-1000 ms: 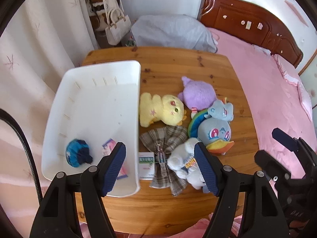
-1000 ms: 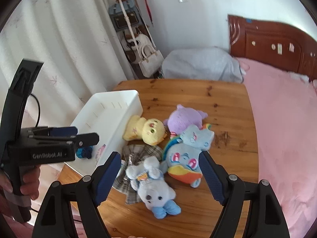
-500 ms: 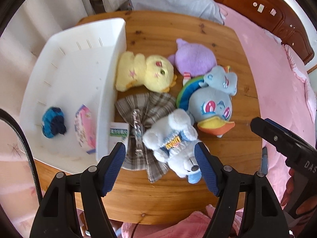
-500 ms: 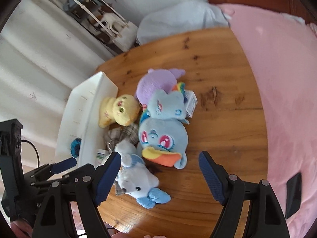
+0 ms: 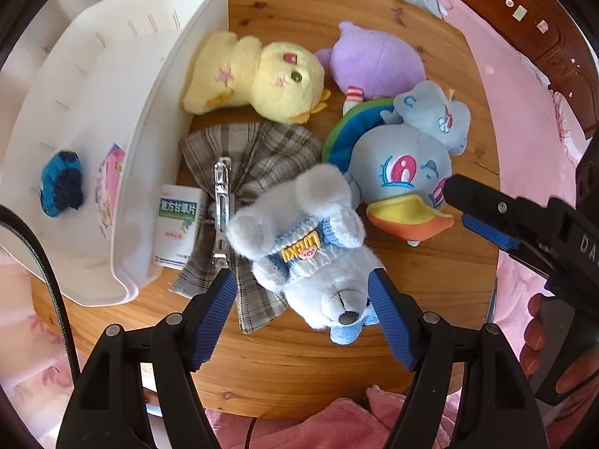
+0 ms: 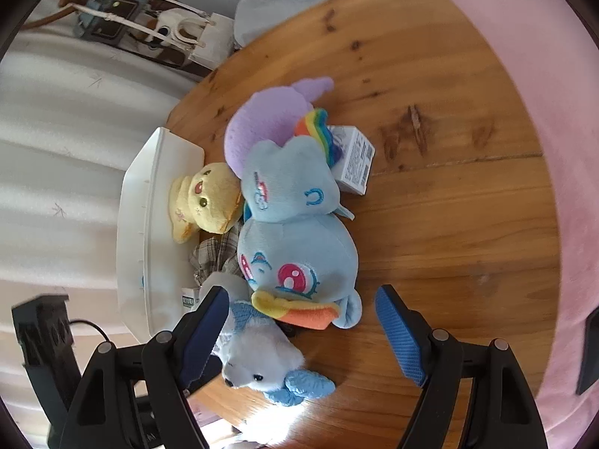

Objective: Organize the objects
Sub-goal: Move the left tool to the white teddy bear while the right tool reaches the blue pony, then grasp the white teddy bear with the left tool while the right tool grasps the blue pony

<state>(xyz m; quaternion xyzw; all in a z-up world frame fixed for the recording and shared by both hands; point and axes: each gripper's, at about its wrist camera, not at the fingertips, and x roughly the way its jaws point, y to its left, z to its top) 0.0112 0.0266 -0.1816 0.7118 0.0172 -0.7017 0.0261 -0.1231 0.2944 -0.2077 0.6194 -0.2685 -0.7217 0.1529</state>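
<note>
My left gripper is open, its blue pads on either side of the head of a white bear plush lying on the wooden table. My right gripper is open, just over the orange beak of a blue pony plush; it shows in the left wrist view. A yellow chick plush, a purple plush and a plaid bow clip lie beside them. A white bin stands at the left.
The bin holds a blue crocheted piece and a pink packet. A small medicine box lies against the bin's wall. Another small box lies behind the pony. A pink bed borders the table's right side.
Both grippers have come down closer to the toys. The left now straddles the bear's head, and the right has moved over the pony's beak.
</note>
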